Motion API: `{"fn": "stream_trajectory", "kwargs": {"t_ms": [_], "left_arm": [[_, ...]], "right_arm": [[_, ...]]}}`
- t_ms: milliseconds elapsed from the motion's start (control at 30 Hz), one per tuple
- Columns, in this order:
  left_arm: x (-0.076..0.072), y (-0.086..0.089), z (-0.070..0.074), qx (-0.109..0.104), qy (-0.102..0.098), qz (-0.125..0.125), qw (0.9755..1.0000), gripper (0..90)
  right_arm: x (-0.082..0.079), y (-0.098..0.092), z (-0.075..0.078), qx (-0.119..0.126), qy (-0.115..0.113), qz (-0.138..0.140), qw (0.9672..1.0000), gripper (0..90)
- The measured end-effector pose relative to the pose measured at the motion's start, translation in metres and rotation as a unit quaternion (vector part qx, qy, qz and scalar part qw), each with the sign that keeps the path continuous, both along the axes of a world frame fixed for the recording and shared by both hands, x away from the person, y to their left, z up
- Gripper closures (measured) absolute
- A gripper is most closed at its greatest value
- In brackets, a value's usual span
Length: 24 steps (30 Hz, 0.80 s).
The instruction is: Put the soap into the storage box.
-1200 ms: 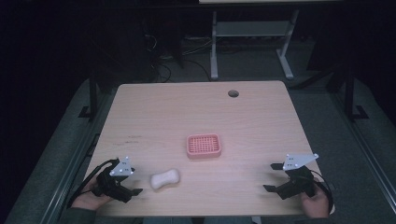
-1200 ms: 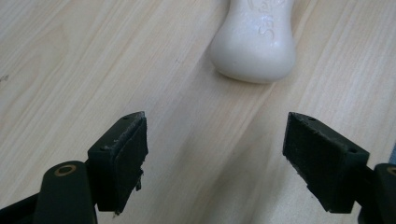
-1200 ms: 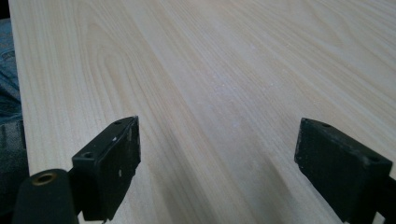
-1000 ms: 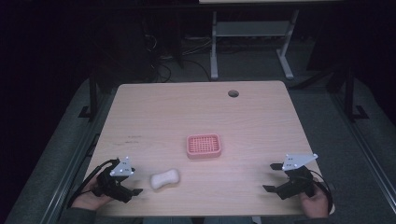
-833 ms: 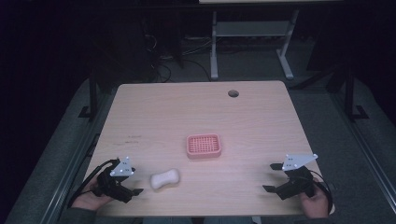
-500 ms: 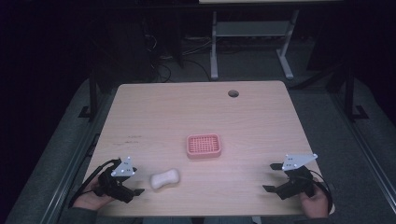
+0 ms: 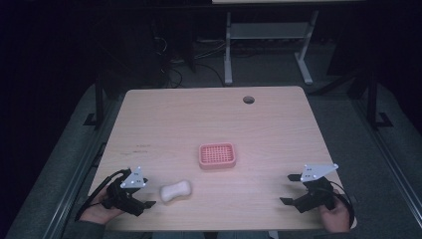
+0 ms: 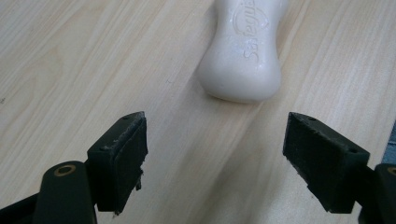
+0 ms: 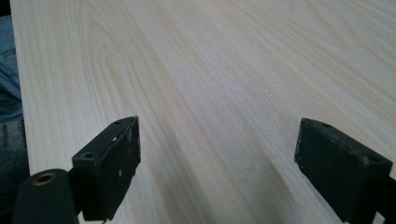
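A white bar of soap (image 7: 175,191) lies on the wooden table (image 7: 209,124) near its front left. My left gripper (image 7: 147,197) rests just left of the bar, open, its jaws pointing at it. In the left gripper view the soap (image 8: 247,51) lies a short way beyond the open left gripper (image 8: 224,154), apart from both pads. A pink slotted soap dish (image 7: 217,156) sits mid-table, with nothing in it. My right gripper (image 7: 290,189) is at the front right, open over bare wood; the right gripper view shows that right gripper (image 9: 224,158) with nothing between the jaws.
A round cable hole (image 7: 248,99) lies near the table's far edge. Beyond the table stand a white desk frame (image 7: 266,40) and cables on a dark floor. A trouser leg (image 9: 9,74) shows past the table's near edge.
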<state>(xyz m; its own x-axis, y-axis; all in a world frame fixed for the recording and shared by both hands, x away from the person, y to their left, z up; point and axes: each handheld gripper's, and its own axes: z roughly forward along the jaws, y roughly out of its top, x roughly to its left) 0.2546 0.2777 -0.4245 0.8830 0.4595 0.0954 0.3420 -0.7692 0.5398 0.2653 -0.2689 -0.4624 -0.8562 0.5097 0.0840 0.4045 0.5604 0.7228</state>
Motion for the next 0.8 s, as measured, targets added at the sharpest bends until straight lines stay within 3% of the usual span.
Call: {"fn": "stream_trajectory", "kwargs": {"t_ms": [800], "left_arm": [[0.003, -0.019, 0.003, -0.001, -0.002, -0.024, 0.9997, 21.5]], "right_arm": [[0.0, 0.002, 0.001, -0.002, -0.001, 0.003, 1.0, 14.0]]}}
